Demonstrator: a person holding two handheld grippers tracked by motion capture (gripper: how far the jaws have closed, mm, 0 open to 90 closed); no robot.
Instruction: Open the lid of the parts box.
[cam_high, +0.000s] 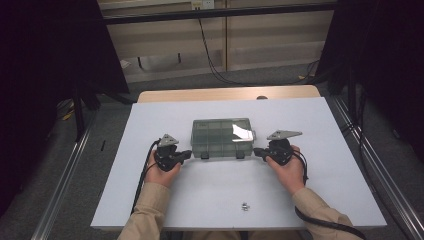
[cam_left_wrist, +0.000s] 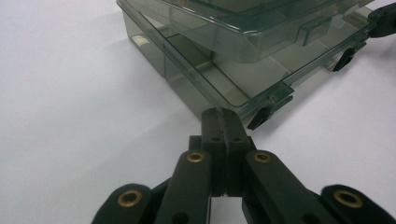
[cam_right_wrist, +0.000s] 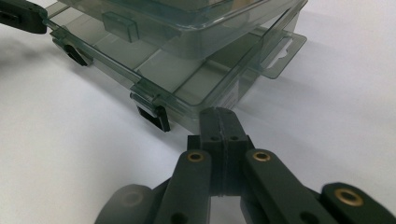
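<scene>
White sheeting covers the table (cam_high: 210, 200), whose bare wooden edge shows along the far side. Near the middle of that white surface sits a smoky, see-through plastic organiser box (cam_high: 221, 138), long side facing the person, its lid raised slightly off the base so that a gap runs along the near edge; inside, dividers split the base into compartments. A hang tab juts from the box's right end, and two dark latches (cam_left_wrist: 259, 118) hang loose below the near rim, one toward each end. The left gripper (cam_high: 187, 153) lies at the box's near left corner, held in the person's left hand (cam_high: 162, 172), jaws pressed together with nothing between them, tips right at the corner, though contact cannot be made out. The right gripper (cam_high: 256, 151) mirrors it at the near right corner, held in the right hand (cam_high: 289, 170), jaws likewise closed on nothing, tips just beside the wall. Beige sleeves enter from the near edge. Smallest of all, a tiny metal part (cam_high: 245, 206) lies alone on the white sheet close to the near edge, well apart from the box.
</scene>
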